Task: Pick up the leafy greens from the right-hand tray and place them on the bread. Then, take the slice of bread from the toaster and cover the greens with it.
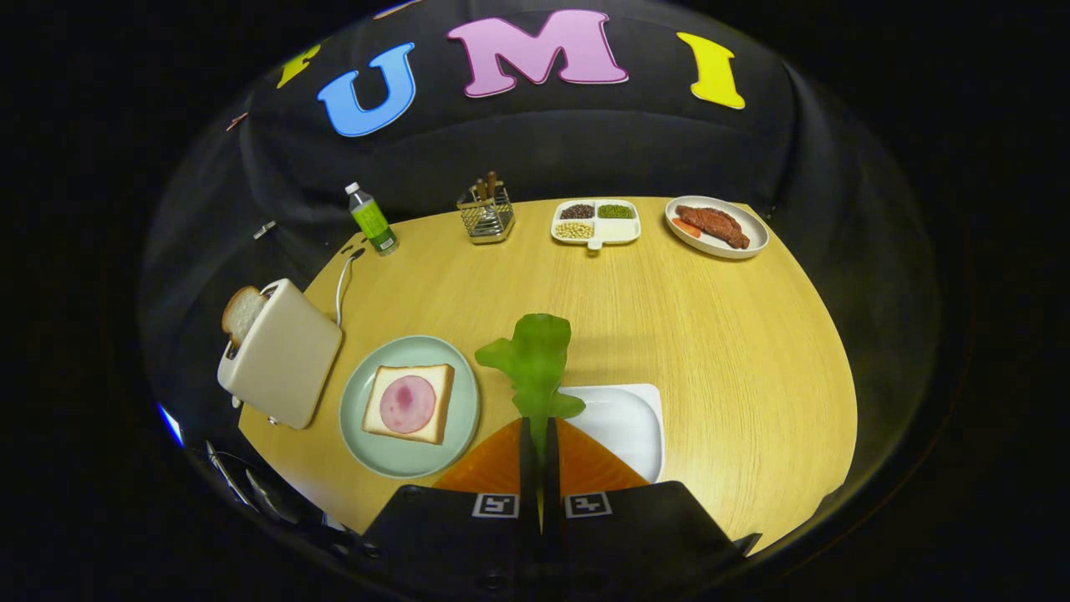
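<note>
Jaws clamped on ruffled leafy greens [535, 359], above smooth white tray [627, 422], beside ham-topped bread [410, 403].

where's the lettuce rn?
In the gripper view, the leafy greens are pinched in the shut claw, held above the table between the white tray and the green plate with the bread.

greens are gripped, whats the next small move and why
Probably carry the leafy greens over toward the toaster side until they hang above the bread on the green plate. The gripper is shut on their stem, lifted over the white tray, and the ham-topped bread lies uncovered beside it.
</note>
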Available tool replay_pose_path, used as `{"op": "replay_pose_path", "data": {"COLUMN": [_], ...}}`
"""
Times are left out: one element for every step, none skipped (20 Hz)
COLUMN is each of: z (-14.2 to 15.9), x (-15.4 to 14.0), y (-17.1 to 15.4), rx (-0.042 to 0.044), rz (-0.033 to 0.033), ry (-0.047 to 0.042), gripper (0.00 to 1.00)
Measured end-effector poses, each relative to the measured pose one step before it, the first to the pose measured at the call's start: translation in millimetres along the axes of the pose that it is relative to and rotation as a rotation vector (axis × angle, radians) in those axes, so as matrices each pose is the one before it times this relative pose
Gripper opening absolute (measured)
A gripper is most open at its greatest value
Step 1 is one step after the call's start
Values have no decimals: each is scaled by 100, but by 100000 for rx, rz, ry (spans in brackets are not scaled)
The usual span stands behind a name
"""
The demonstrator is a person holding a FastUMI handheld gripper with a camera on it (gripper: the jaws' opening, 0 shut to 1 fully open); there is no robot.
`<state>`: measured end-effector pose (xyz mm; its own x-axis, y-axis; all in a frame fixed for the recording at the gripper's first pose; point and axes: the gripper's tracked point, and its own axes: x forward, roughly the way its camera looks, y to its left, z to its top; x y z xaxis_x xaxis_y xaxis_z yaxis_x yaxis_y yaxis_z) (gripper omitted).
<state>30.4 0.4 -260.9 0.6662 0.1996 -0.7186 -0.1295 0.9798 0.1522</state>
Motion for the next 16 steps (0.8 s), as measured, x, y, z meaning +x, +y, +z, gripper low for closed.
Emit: {"op": "replay_pose_path", "data": {"z": [318,399,318,341,396,273,218,179,173,141,270,44,16,-7,29,14], "x": [-370,-330,-239,-173,9,-29,207,383,454,393,477,520,541,497,522,540], "y": [961,1054,1019,1011,1120,1098,1021,919,805,777,692,670,557,561,478,560], "rx": [-919,-993,-1062,-900,-1078,-1247,-1479,-1614,-1738,-1211,-953,-1044,-1296,-1371,-1411,-1398], "rz": [781,780,824,844,1258,1090,1200,933,653,348,621,501,440,344,373,389], "ry": [-744,-849,-693,-833,-845,-656,-432,-232,37,-322,-343,20,276,349,263,298], "gripper": [5,5,5,5,5,5,5,5,5,5,5,5,5,5,5,5]}}
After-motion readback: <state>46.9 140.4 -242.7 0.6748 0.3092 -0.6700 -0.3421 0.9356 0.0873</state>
